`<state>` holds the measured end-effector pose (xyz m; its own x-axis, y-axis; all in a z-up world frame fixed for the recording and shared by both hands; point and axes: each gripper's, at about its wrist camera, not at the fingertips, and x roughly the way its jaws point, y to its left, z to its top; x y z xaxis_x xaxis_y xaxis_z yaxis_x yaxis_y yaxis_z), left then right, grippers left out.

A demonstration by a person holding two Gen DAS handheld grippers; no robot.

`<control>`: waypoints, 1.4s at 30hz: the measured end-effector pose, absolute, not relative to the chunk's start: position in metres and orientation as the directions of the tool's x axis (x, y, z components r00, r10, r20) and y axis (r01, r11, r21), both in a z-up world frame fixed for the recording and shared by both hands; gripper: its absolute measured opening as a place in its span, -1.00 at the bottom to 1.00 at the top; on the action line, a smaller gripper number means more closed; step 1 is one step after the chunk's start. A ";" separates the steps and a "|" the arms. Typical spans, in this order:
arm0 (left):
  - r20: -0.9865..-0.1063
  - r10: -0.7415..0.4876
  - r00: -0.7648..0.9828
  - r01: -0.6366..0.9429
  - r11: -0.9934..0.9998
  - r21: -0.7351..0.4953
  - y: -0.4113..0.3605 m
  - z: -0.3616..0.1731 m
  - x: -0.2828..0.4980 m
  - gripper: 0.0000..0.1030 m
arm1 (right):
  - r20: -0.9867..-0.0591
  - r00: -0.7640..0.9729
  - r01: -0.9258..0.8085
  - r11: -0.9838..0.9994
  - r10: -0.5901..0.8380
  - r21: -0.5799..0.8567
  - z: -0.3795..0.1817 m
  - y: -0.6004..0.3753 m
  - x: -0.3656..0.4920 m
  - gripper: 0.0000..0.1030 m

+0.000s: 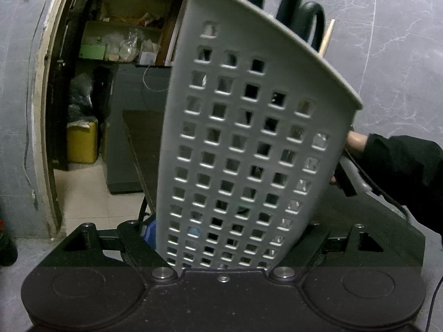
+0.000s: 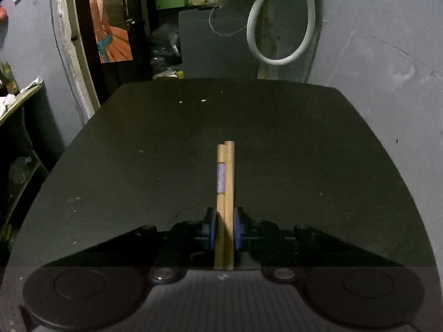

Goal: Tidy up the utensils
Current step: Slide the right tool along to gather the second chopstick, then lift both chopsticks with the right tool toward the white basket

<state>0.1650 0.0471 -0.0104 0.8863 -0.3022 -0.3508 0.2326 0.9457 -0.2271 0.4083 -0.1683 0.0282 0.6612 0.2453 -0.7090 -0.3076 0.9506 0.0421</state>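
A white perforated utensil holder (image 1: 243,138) fills the left wrist view, tilted to the right. My left gripper (image 1: 225,249) is shut on its base, one finger on each side. Dark green scissor handles (image 1: 290,2) and a wooden stick (image 1: 328,36) poke out of its top. To its right, a hand (image 1: 357,141) in a black sleeve holds the other gripper's body (image 1: 346,177). In the right wrist view, my right gripper (image 2: 224,229) is shut on a pair of wooden chopsticks (image 2: 225,177). They point forward over the dark table (image 2: 138,166).
An open doorway (image 1: 91,96) at the left leads to cluttered shelves and a yellow box (image 1: 81,144). A grey cable loop (image 2: 277,27) hangs on the wall behind the table's far edge. A grey marbled wall (image 1: 393,69) stands to the right.
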 end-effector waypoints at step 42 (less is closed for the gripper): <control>-0.346 -0.270 0.898 0.214 0.958 -0.192 0.026 -0.011 0.147 0.53 | -0.735 0.479 -0.571 0.806 0.480 0.154 0.034 -0.183 0.199 0.17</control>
<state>0.1465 0.0256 -0.0112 0.8984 -0.2704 -0.3462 0.2144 0.9578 -0.1916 0.1988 -0.1832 0.0342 0.4795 0.4797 -0.7348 -0.5712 0.8063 0.1536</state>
